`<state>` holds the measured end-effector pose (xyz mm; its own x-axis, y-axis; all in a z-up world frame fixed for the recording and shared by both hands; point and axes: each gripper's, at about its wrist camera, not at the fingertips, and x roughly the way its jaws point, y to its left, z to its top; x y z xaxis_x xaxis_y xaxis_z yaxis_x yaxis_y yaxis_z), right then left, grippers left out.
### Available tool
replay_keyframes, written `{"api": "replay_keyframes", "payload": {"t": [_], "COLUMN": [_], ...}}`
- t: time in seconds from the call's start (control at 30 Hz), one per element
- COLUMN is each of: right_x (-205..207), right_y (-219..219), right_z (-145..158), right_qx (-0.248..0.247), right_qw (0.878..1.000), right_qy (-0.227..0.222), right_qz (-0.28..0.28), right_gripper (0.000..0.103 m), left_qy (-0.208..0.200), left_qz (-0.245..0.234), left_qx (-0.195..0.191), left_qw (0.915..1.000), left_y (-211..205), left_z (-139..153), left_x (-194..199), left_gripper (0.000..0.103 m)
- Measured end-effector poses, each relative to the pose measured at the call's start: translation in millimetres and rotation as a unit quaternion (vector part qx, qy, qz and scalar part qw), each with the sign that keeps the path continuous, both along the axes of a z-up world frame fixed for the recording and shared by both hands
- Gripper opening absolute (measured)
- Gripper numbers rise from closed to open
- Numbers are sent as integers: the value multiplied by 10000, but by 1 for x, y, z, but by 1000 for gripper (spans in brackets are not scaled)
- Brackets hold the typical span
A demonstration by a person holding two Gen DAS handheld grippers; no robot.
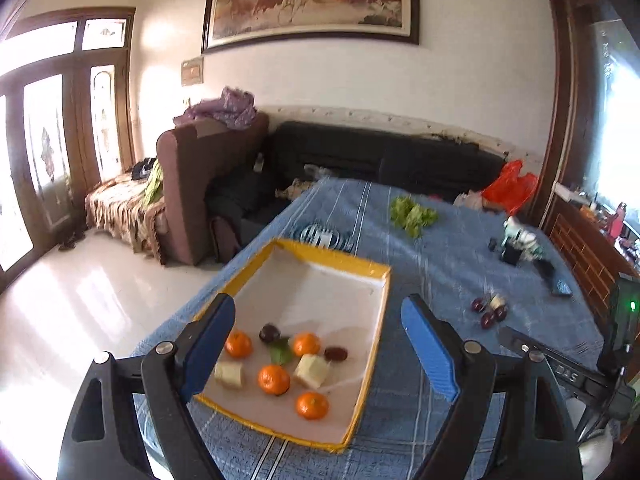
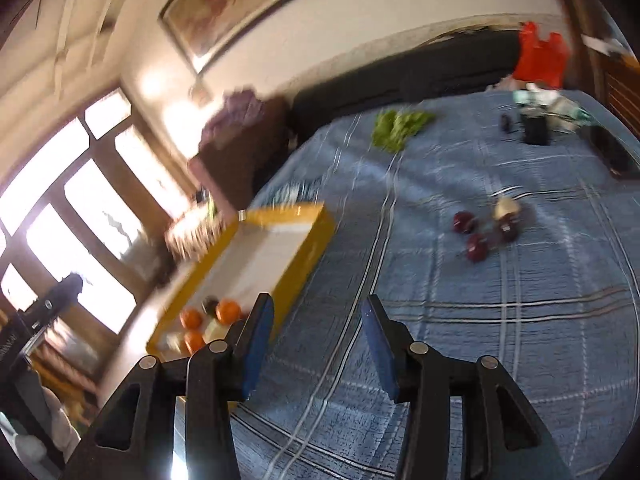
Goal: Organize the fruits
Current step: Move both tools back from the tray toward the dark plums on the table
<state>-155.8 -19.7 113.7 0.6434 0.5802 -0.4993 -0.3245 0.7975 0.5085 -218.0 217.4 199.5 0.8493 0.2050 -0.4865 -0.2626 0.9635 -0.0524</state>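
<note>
Yellow-rimmed, the tray (image 1: 372, 270) fills the centre of the left wrist view, with four oranges (image 1: 273, 379), two pale fruit chunks (image 1: 312, 370) and two dark plums (image 1: 269, 333) gathered at its near end, a green leaf (image 1: 281, 351) among them. They seem grouped there because that end is nearest the person. The left gripper (image 1: 324, 354) hangs over that end with its jaws wide apart and nothing between the blue pads, which suggests it is not carrying anything for now.

On the blue cloth (image 1: 440, 264), right of centre in that view, three more plums (image 1: 489, 314) and a pale piece (image 1: 497, 301) lie loose, well apart from the tray, so sorting is unfinished. The right gripper (image 2: 318, 344) points over the cloth between tray and plums, jaws partly open and empty; the plums sit up and to the right of it in its blurred view, likely the next pick. Lettuce (image 1: 412, 214) lies farther back.
</note>
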Motion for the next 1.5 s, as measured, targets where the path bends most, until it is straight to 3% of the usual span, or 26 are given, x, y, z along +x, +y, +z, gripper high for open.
{"api": "replay_keyframes", "payload": {"t": [0.03, 0.13, 0.23, 0.4, 0.57, 0.63, 0.77, 0.87, 0.93, 1.1, 1.13, 1.17, 1.27, 1.37, 1.5], "right_x": [-2, -1, 6, 2, -12, -18, -28, -34, -40, -53, -57, -61, -67, -52, -32], "right_y": [-8, -37, -56, -100, -160, -188, -237, -276, -297, -304, -303, -301, -280, -247, -168], "right_z": [1, -5, -1, 54, 120, 152, 218, 272, 311, 371, 375, 376, 350, 303, 217], "right_qx": [229, 1297, 1749, 1250, 703, 345, -435, -880, -1484, -3343, -3451, -3446, -3091, -3050, -2795], "right_qw": [9997, 9904, 9807, 9904, 9964, 9957, 9832, 9638, 9377, 8330, 8248, 8256, 8671, 8985, 9403], "right_qy": [22, 487, 877, 581, 73, -249, -758, -1050, -1298, -1651, -1694, -1720, -1701, -1459, -1290], "right_qz": [-52, -26, 15, -23, -476, -822, -1602, -2289, -2860, -4086, -4147, -4124, -3516, -2800, -1450], "right_gripper": [65, 67, 67, 67, 69, 73, 73, 73, 73, 74, 76, 79, 81, 81, 81], "left_qy": [-77, -193, -349, -812, -1059, -1114, -1156, -1485, -1733, -1766, -1759, -1749, -1791, -1595, -1165], "left_qz": [-20, -119, -258, -671, -1169, -1247, -1253, -1011, -732, -152, -74, -14, 64, -56, -389], "left_qx": [-11, -185, -333, -369, -773, -971, -1300, -1281, -1085, -656, -592, -493, -415, -497, -594], "left_qw": [10000, 9996, 9985, 9938, 9845, 9811, 9768, 9754, 9761, 9820, 9826, 9833, 9829, 9859, 9906], "left_y": [-1, -2, -6, -24, -24, -18, -1, 12, 23, 43, 48, 51, 58, 57, 45], "left_z": [7, 22, 40, 87, 137, 158, 204, 235, 260, 299, 305, 308, 300, 268, 217], "left_x": [0, 5, 9, 5, -4, -6, -10, -30, -47, -72, -79, -85, -98, -98, -92], "left_gripper": [85, 85, 85, 85, 85, 85, 85, 85, 87, 90, 91, 94, 96, 97, 97]}}
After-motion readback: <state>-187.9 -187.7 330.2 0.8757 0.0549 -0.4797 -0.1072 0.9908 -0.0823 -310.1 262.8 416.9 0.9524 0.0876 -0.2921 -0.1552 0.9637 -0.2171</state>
